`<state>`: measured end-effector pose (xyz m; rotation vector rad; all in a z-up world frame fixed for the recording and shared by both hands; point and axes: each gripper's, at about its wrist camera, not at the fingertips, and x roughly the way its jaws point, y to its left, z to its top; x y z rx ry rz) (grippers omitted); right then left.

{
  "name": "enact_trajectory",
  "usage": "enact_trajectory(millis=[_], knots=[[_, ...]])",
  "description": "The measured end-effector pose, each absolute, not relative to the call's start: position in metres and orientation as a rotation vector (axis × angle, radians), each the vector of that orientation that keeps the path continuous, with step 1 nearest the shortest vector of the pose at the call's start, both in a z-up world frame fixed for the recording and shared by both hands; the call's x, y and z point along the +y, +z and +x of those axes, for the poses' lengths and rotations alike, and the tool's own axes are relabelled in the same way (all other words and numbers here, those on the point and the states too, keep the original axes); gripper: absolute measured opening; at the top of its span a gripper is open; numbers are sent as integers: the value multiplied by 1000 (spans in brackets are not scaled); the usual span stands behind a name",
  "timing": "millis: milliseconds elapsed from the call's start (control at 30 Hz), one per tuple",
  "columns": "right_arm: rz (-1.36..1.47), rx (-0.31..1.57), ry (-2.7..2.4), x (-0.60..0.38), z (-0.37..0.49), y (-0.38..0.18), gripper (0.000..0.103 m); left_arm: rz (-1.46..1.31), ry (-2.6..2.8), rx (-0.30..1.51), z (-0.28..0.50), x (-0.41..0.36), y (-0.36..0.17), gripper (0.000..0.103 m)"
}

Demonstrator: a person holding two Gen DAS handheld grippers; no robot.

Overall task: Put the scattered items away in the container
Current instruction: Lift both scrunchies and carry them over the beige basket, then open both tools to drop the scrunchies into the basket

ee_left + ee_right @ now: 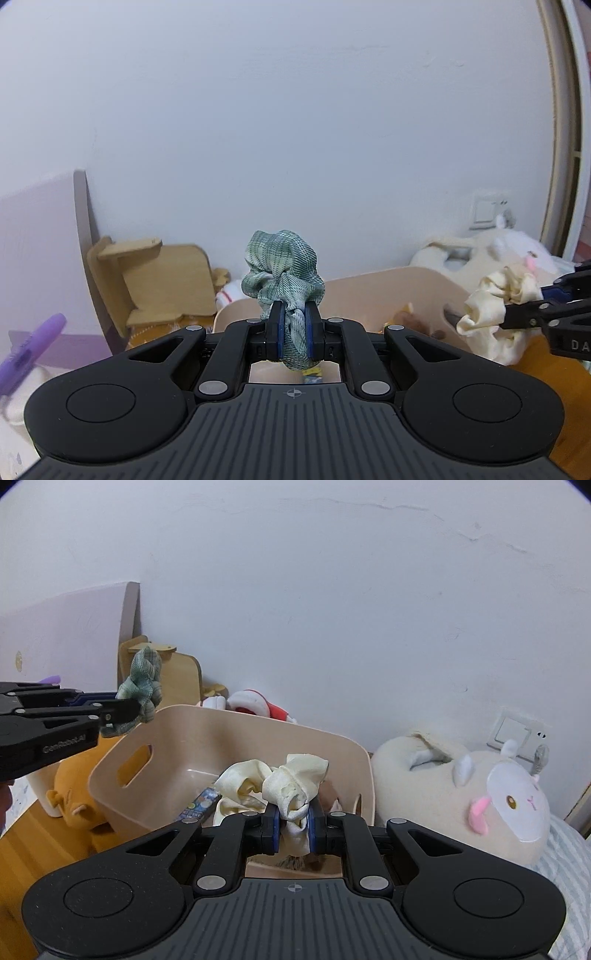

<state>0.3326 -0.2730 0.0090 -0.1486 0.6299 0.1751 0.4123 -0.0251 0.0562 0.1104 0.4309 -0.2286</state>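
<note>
Green scrunchie (284, 273) (left gripper (293, 332) pinching it; right gripper (293, 821) pinching cream scrunchie (284, 786)) could miss the beige bin (236, 734) if released short.

open above the bin (236, 738); hemmed by plush pillow (461, 794) on right, orange plush (77, 794) on left, wall (332, 609) behind.
</note>
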Motion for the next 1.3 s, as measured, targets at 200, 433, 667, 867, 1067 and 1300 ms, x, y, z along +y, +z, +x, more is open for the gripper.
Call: enact_trajectory(millis=[200,433,667,867,1067,1300], knots=[[-122,708,142,-274,374,-14,13,79,-248,555,440,-24,30,11],[-67,793,149,-281,401,-36,13,99,-252,618,452,-26,9,11],[-91,850,155,-277,415,-55,22,147,-269,659,454,-34,1,12],[-113,857,153,-276,412,-61,35,161,-291,641,447,-36,1,44],[-103,824,152,-281,404,-53,61,160,-262,591,438,-33,13,70],[-93,771,155,-287,385,-34,73,134,-239,557,419,-20,27,77]])
